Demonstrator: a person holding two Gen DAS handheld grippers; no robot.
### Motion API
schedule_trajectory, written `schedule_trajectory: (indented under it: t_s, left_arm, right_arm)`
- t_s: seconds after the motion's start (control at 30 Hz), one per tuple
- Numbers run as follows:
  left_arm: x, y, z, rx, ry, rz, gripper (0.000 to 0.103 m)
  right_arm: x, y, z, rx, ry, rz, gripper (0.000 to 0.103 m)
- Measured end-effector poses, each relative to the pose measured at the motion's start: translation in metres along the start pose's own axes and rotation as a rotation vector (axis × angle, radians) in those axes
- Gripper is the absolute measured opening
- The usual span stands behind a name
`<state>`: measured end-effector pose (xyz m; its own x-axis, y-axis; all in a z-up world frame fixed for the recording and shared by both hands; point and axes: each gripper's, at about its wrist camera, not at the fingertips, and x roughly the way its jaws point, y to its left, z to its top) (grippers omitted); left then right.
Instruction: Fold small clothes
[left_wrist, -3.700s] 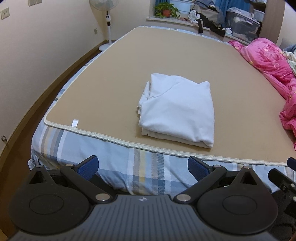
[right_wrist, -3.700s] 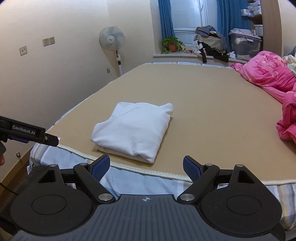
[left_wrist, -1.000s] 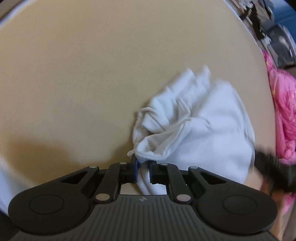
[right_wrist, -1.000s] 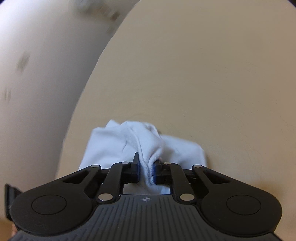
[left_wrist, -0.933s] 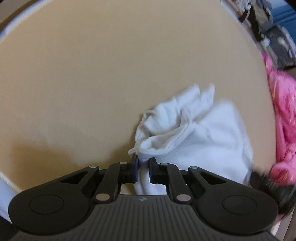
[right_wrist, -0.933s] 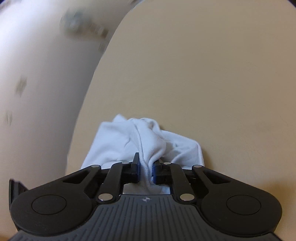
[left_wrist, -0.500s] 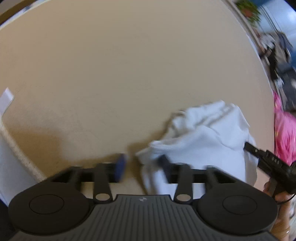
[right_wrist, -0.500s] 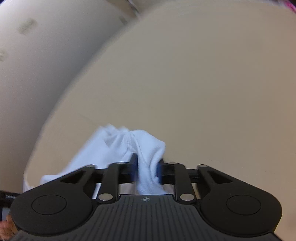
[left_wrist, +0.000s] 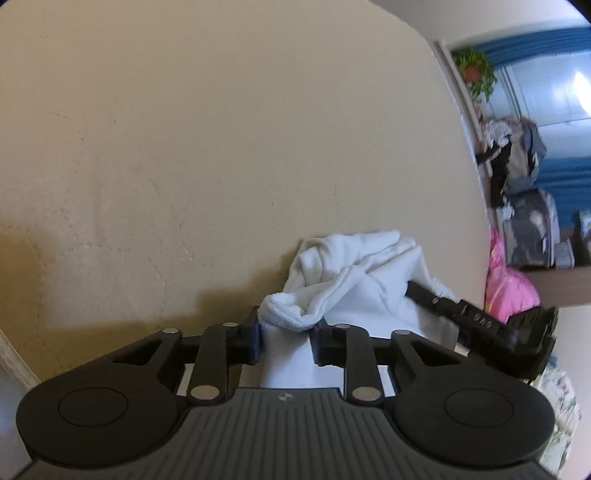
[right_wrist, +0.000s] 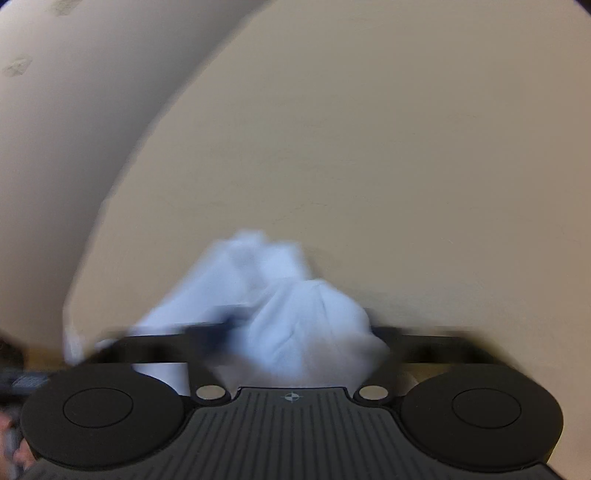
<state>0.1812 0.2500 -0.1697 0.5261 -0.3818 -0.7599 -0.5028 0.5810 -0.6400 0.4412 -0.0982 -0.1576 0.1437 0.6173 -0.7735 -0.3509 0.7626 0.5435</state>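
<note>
Through your left wrist camera, the left claw (left_wrist: 286, 341) points down at the tan mat (left_wrist: 221, 147) that covers the bed; its jaws are closing, and a bunched roll of the white garment (left_wrist: 354, 280) sits between them, touching the blue pad on the left side; you cannot tell whether the other pad presses on the cloth as well; the rest of the garment lies rumpled on the mat just beyond the fingertips; your right claw (left_wrist: 476, 321) shows as a dark bar lying against the garment's right side; beyond the mat's far edge you see a pink quilt (left_wrist: 508, 291), a potted plant (left_wrist: 474, 70), blue curtains (left_wrist: 535, 40) and a heap of dark clothes (left_wrist: 517, 155).

Through your right wrist camera the picture is blurred; the right claw (right_wrist: 295, 332) has its jaws closing, and a hump of the white garment (right_wrist: 306, 325) fills the gap between its two fingers; whether the pads press it you cannot tell; the cloth trails off to the left across the tan mat (right_wrist: 406, 147); a pale wall (right_wrist: 74, 110) fills the upper left corner.
</note>
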Motion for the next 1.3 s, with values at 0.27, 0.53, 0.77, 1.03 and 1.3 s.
schedule_trajectory:
  t_s: [0.27, 0.53, 0.77, 1.03, 1.3]
  left_arm:
    - [-0.04, -0.046, -0.004, 0.236, -0.003, -0.04, 0.021]
    - [-0.119, -0.138, -0.015, 0.591, -0.021, -0.078, 0.021]
    - [-0.091, -0.235, -0.007, 0.842, 0.063, -0.006, 0.022]
    - [0.087, -0.28, 0.061, 0.772, 0.001, 0.446, 0.067]
    - [0.058, -0.202, 0.021, 0.727, 0.011, 0.257, 0.082]
  right_arm:
    - [-0.09, 0.014, -0.075, 0.025, -0.349, -0.03, 0.023]
    - [-0.203, 0.057, -0.179, 0.182, -0.667, -0.011, 0.021]
    - [-0.216, 0.041, -0.209, 0.342, -0.767, -0.031, 0.021]
    - [-0.144, -0.058, -0.134, 0.627, -0.688, -0.369, 0.042]
    - [-0.134, -0.035, -0.192, 0.257, -0.644, -0.36, 0.055]
